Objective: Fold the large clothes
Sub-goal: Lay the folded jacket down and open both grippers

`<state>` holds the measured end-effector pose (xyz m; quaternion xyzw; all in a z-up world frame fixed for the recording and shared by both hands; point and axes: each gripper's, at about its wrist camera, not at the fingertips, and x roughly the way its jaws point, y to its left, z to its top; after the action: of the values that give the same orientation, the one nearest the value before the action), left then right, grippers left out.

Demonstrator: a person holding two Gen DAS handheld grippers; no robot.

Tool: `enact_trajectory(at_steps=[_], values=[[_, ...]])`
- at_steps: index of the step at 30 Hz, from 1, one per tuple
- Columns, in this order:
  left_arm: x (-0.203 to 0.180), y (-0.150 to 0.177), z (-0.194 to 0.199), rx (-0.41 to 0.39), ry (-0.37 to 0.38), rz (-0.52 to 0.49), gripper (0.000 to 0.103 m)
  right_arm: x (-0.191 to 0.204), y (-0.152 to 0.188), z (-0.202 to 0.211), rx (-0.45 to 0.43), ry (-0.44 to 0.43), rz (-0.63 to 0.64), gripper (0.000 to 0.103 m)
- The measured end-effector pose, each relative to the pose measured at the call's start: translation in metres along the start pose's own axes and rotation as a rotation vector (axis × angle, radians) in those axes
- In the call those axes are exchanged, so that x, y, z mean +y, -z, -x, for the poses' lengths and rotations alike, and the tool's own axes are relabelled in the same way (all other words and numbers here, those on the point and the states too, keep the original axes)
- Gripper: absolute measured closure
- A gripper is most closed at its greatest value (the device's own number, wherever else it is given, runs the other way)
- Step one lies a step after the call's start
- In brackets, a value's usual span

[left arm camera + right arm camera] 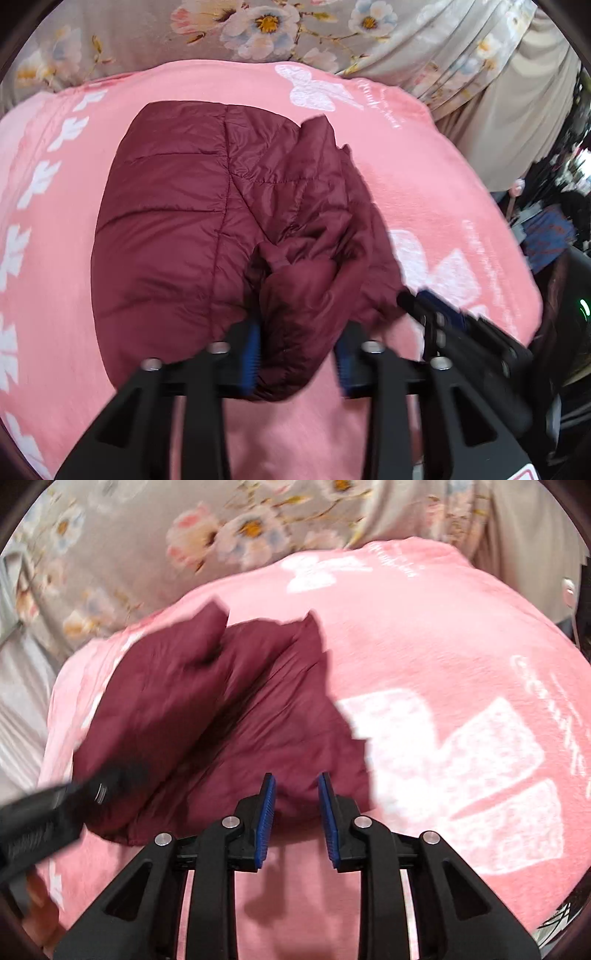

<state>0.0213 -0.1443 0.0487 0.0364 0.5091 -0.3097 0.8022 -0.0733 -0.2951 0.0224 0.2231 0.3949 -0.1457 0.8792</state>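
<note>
A maroon quilted puffer jacket (177, 221) lies partly folded on a pink blanket (424, 177) with white butterfly prints. A bunched fold of the jacket sits between the jaws of my left gripper (297, 354), which stand wide around it. My right gripper (296, 819) is open and empty just at the jacket's near right edge (303, 738). The right gripper also shows in the left wrist view (443, 321), touching the jacket's right edge. The left gripper appears blurred at the left of the right wrist view (74, 797).
The pink blanket (443, 646) covers a bed with a grey floral sheet (258, 26) beyond it. Beige draped cloth (517, 110) hangs at the far right. Dark clutter (554, 229) stands beside the bed on the right.
</note>
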Motion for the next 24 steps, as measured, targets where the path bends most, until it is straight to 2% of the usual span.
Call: enact_trajectory(at_steps=[1, 3, 5, 6, 7, 8, 9, 11, 13, 17, 18, 19, 20, 22, 24], values=[[0.004, 0.001, 0.013, -0.026, 0.04, 0.032, 0.049, -0.002, -0.003, 0.003, -0.011, -0.004, -0.006, 0.069], [0.015, 0.001, 0.038, -0.09, 0.095, 0.083, 0.044, -0.002, -0.009, 0.011, -0.038, -0.035, -0.014, 0.068], [0.028, -0.003, 0.063, -0.16, 0.092, 0.106, 0.044, 0.001, -0.015, 0.015, -0.054, -0.089, -0.027, 0.068], [0.033, -0.005, 0.071, -0.188, 0.066, 0.11, 0.042, 0.0, -0.018, 0.02, -0.06, -0.12, -0.034, 0.067], [0.04, -0.008, 0.077, -0.21, 0.005, 0.114, 0.042, 0.003, -0.021, 0.024, -0.063, -0.171, -0.042, 0.058], [0.043, -0.011, 0.077, -0.217, -0.065, 0.113, 0.042, 0.007, -0.024, 0.025, -0.06, -0.208, -0.05, 0.055], [0.049, -0.012, 0.075, -0.221, -0.131, 0.112, 0.042, 0.015, -0.025, 0.024, -0.05, -0.244, -0.064, 0.047], [0.065, -0.015, 0.06, -0.188, -0.252, 0.133, 0.042, 0.029, -0.029, 0.018, -0.007, -0.315, -0.079, 0.043], [0.078, -0.014, 0.047, -0.154, -0.276, 0.165, 0.042, 0.046, -0.031, 0.01, 0.024, -0.345, -0.051, 0.041], [0.094, -0.01, 0.029, -0.108, -0.309, 0.184, 0.044, 0.073, -0.029, -0.008, 0.047, -0.285, 0.035, 0.041], [0.096, -0.007, 0.029, -0.105, -0.311, 0.186, 0.044, 0.077, -0.029, -0.014, 0.057, -0.274, 0.059, 0.046], [0.097, -0.004, 0.03, -0.102, -0.307, 0.188, 0.044, 0.08, -0.029, -0.02, 0.066, -0.26, 0.089, 0.071], [0.097, -0.003, 0.031, -0.101, -0.303, 0.187, 0.044, 0.079, -0.03, -0.022, 0.068, -0.246, 0.103, 0.084], [0.094, -0.002, 0.034, -0.107, -0.292, 0.176, 0.044, 0.067, -0.037, -0.013, 0.035, -0.247, 0.099, 0.095], [0.087, -0.004, 0.033, -0.11, -0.283, 0.16, 0.044, 0.056, -0.041, -0.002, -0.011, -0.214, 0.099, 0.097]])
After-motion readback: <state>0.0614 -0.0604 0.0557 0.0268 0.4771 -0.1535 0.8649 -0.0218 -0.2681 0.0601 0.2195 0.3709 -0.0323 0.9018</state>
